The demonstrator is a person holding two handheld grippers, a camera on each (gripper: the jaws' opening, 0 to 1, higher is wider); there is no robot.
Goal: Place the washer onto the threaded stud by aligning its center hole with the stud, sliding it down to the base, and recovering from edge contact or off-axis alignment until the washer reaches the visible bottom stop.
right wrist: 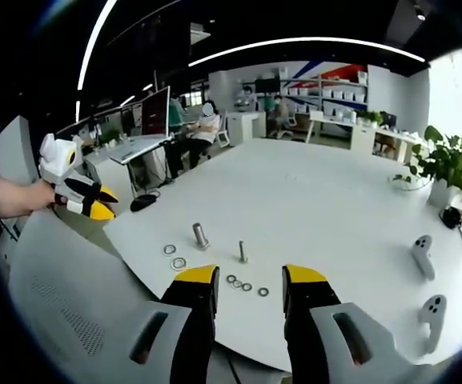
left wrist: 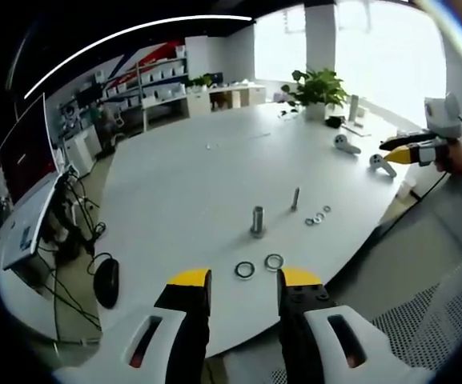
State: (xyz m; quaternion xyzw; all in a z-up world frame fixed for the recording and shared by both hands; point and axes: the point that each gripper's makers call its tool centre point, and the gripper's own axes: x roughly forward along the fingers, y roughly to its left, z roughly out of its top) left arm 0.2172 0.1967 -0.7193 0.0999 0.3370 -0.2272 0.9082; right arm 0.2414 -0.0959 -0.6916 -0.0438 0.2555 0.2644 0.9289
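No legible text or labels anywhere

Near the table's front edge stood a thick stud and a thinner stud, apart, with open tabletop between them. Two large washers lay at the edge before the thick stud; small washers lay beside the thinner one. Behind them the table's middle was bare. Two controllers and a potted plant stood toward the far edge.

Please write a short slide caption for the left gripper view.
Open left claw above table edge, two large washers and two threaded studs ahead.
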